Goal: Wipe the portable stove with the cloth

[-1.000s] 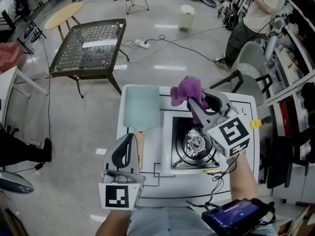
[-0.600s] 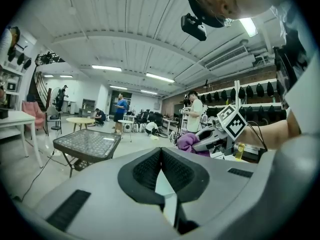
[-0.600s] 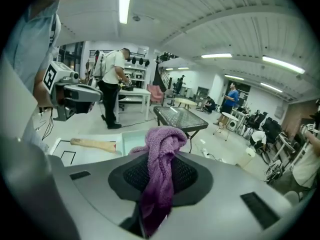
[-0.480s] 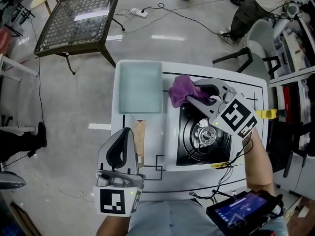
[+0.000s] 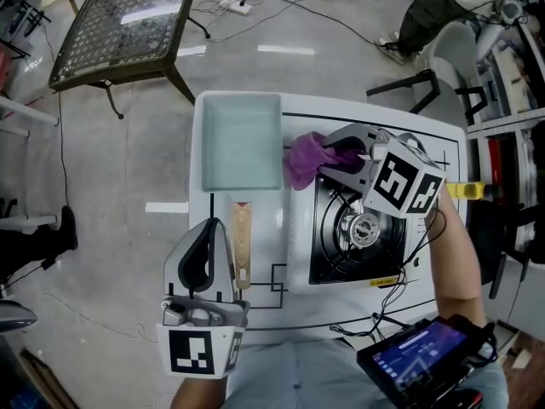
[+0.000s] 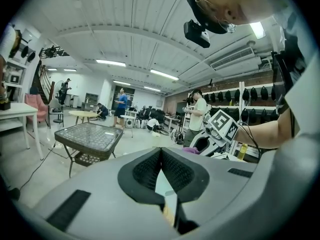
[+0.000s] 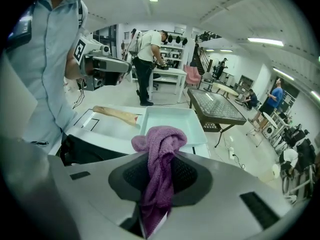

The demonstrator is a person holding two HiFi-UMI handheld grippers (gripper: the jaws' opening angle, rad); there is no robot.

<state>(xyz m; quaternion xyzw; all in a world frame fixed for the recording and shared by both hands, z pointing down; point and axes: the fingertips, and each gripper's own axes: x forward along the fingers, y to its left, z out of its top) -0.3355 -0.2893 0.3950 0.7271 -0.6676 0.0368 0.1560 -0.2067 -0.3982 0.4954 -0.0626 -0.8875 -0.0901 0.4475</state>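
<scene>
The portable stove (image 5: 353, 228) sits on the white table (image 5: 255, 313), black top and round burner showing. My right gripper (image 5: 334, 157) is shut on a purple cloth (image 5: 304, 160), which hangs at the stove's far left corner. In the right gripper view the cloth (image 7: 159, 144) bunches up between the jaws, above the stove's dark edge (image 7: 85, 151). My left gripper (image 5: 207, 258) hovers over the table's near left part, jaws shut with nothing in them; the left gripper view shows its pads (image 6: 172, 169) meeting at the tip.
A pale shallow tray (image 5: 238, 139) lies beyond the stove on the left. A wooden handle (image 5: 242, 245) lies between my left gripper and the stove. A tablet (image 5: 417, 360) is near the front edge. A glass-topped table (image 5: 128, 24) and cables are on the floor.
My right gripper has come down with the cloth, from above the table to the stove's far left corner, and tipped downward. The left gripper has sunk a little.
</scene>
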